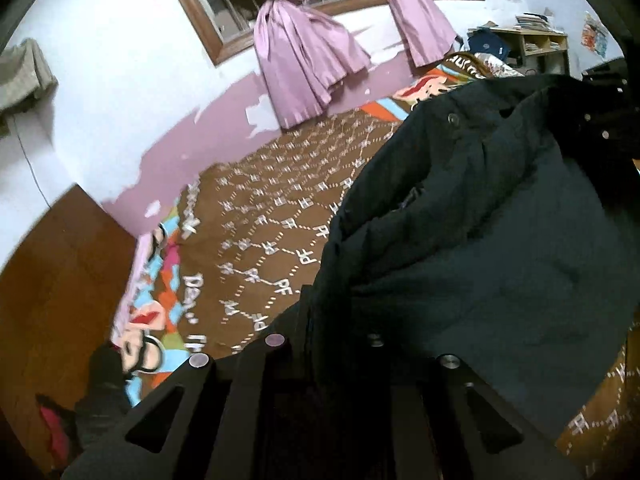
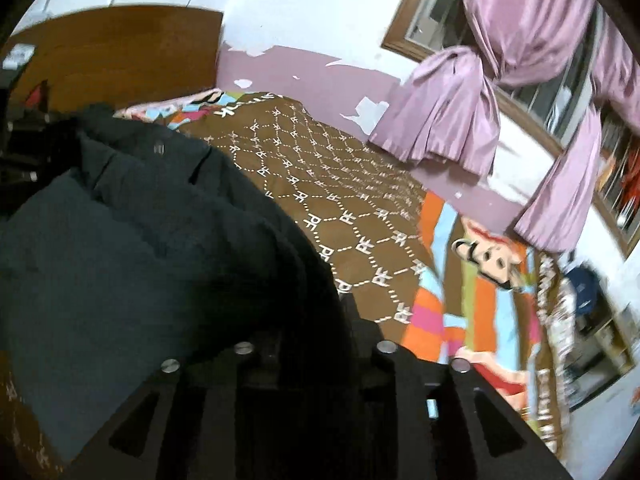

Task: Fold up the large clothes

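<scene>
Two claws hold one dark coat (image 1: 480,220) above the bedspread (image 1: 272,216); left claw (image 1: 310,316) pinches its edge, cloth spilling to its right; right claw (image 2: 352,312) is dark, grip unclear, coat (image 2: 140,220) bunched to its left.

A bed (image 1: 276,220) carries everything, covered by a brown patterned blanket (image 2: 340,184) with colourful cartoon borders. A dark coat (image 1: 480,220) lies on the blanket.
</scene>
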